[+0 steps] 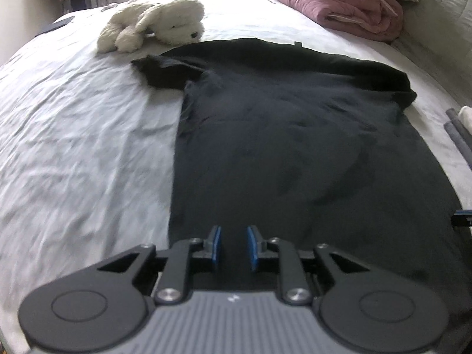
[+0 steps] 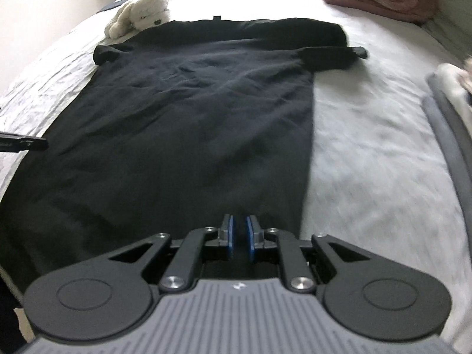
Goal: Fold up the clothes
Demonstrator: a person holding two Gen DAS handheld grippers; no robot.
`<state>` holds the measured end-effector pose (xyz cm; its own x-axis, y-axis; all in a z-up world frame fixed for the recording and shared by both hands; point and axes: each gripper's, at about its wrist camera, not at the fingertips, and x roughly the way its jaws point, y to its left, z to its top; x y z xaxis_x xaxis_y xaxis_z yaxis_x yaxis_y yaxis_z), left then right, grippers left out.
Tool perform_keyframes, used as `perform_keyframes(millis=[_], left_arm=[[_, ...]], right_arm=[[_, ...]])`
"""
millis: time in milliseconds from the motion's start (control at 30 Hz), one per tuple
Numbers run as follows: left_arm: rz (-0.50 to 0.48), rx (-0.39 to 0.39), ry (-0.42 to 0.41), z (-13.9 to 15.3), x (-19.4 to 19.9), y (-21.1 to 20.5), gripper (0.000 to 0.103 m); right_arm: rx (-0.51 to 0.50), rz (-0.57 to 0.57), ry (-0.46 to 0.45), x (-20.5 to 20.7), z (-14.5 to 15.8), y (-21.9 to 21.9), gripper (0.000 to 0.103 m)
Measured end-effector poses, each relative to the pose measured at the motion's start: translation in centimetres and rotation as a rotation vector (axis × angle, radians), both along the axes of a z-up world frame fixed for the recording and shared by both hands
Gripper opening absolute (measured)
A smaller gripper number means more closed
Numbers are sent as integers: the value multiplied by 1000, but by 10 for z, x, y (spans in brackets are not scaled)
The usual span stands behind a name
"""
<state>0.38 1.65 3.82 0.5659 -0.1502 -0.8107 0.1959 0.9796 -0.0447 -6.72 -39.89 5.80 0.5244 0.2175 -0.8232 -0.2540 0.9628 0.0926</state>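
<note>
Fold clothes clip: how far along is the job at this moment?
Done: the black T-shirt lies spread flat on the white bed sheet, sleeves out, near the plush dog. In hand: nothing; the left claw and right claw are slightly open and empty over the hem. Left: every fold.

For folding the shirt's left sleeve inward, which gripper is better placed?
Left, probably. The left gripper hangs over the black shirt near its left edge, on the side of the left sleeve. The right gripper sits by the opposite edge. Both are empty.
</note>
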Motion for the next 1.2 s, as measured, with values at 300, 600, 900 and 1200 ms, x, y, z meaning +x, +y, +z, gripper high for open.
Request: perform_keyframes(millis=[300, 600, 900, 1200], left_arm=[[15, 46, -65, -10, 69, -11, 27], [39, 83, -120, -8, 156, -14, 29], [-23, -20, -250, 32, 237, -26, 45], [-11, -131, -171, 14, 312, -38, 51]], right_arm=[[-10, -2, -28, 91, -9, 1, 15], [-63, -29, -75, 186, -10, -4, 15], [-17, 13, -235, 264, 27, -1, 43], [74, 24, -140, 345, 15, 0, 43]])
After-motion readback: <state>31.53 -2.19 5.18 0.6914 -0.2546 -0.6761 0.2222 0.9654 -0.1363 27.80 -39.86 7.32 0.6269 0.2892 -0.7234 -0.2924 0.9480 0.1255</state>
